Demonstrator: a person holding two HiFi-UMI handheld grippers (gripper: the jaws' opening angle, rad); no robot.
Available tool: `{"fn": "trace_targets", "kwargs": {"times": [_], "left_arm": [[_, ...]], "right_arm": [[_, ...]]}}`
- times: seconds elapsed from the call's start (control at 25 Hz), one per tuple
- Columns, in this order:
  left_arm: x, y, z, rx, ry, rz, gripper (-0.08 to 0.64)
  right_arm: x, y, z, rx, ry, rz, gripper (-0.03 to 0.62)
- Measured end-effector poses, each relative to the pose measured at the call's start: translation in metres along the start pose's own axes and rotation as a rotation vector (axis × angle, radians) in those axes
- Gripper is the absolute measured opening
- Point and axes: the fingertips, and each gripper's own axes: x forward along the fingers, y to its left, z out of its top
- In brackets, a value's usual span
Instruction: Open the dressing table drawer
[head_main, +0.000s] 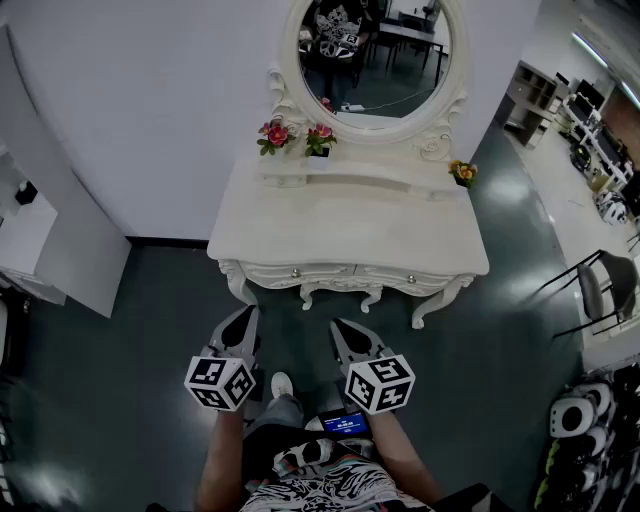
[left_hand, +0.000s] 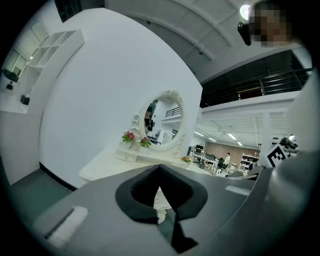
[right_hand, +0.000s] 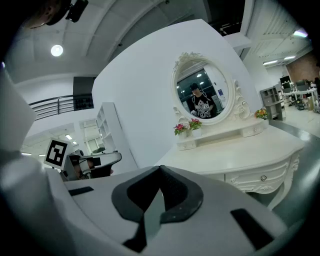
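Note:
A white dressing table (head_main: 350, 230) stands against the wall under an oval mirror (head_main: 375, 55). Its front holds two closed drawers, a left one (head_main: 295, 272) and a right one (head_main: 411, 279), each with a small knob. My left gripper (head_main: 245, 314) and right gripper (head_main: 338, 326) hover side by side in front of the table, short of it and touching nothing. Both have their jaws together and empty. The right gripper view shows one drawer front (right_hand: 256, 179) off to the right of my right gripper (right_hand: 160, 171). In the left gripper view the table (left_hand: 107, 162) lies beyond my left gripper (left_hand: 160, 169).
Two pink flower pots (head_main: 277, 133) (head_main: 320, 137) and a yellow one (head_main: 462, 172) sit on the table's back shelf. A chair (head_main: 600, 290) stands at the right, a white cabinet (head_main: 45, 240) at the left, and white gear (head_main: 580, 420) lies at the lower right.

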Motion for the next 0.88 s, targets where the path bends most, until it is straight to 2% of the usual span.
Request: {"fn": "trace_targets", "kwargs": {"times": [0.24, 0.44, 0.6, 0.72, 0.88], "left_arm": [[0.026, 0.019, 0.004, 0.037, 0.024, -0.008, 0.002], [0.066, 0.061, 0.014, 0.069, 0.031, 0.021, 0.002], [0.127, 0.121, 0.023, 0.123, 0.071, 0.043, 0.002], [0.179, 0.161, 0.030, 0.178, 0.129, 0.011, 0.002], [0.246, 0.219, 0.040, 0.164, 0.184, -0.031, 0.002]], "right_arm": [[0.029, -0.015, 0.003, -0.014, 0.015, -0.042, 0.002], [0.077, -0.040, 0.013, -0.043, 0.029, -0.137, 0.003], [0.145, -0.057, 0.026, -0.055, 0.050, -0.182, 0.005], [0.205, -0.070, 0.038, -0.060, 0.073, -0.222, 0.048], [0.292, -0.088, 0.052, -0.059, 0.128, -0.290, 0.062]]}}
